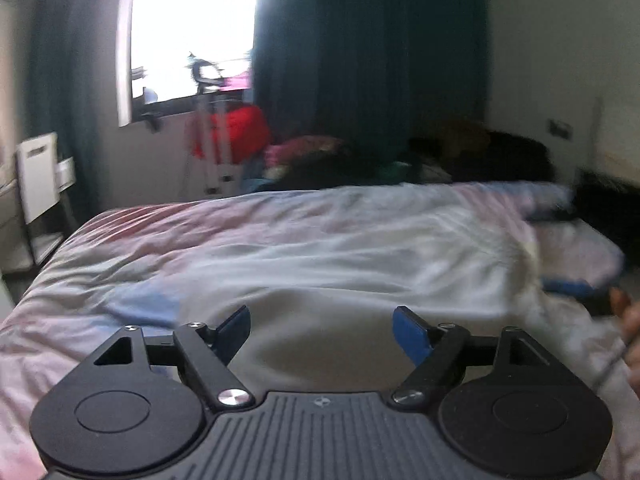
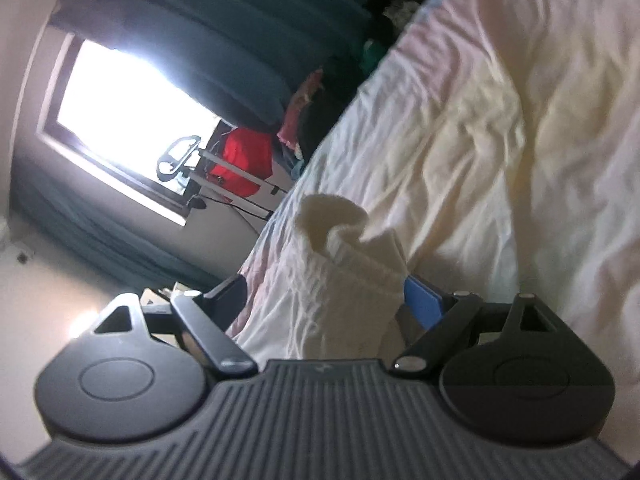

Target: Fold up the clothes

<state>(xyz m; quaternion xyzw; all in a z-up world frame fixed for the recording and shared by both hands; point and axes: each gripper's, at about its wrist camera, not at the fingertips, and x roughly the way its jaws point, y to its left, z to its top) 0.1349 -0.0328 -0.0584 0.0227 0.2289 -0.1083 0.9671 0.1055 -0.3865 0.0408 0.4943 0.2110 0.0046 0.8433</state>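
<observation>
A pale white garment lies spread and wrinkled over the bed. My left gripper is open and empty, just above the garment's near part. In the right wrist view the camera is rolled sideways. My right gripper has its jaws wide apart, and a bunched cream fold of the garment stands up between them. The fold touches the blue right pad. The rest of the cream cloth spreads over the bed.
A pink and blue bedsheet covers the bed. A heap of dark and coloured clothes lies at the bed's far side. A drying rack with a red item stands under the window, beside dark green curtains. A hand shows at right.
</observation>
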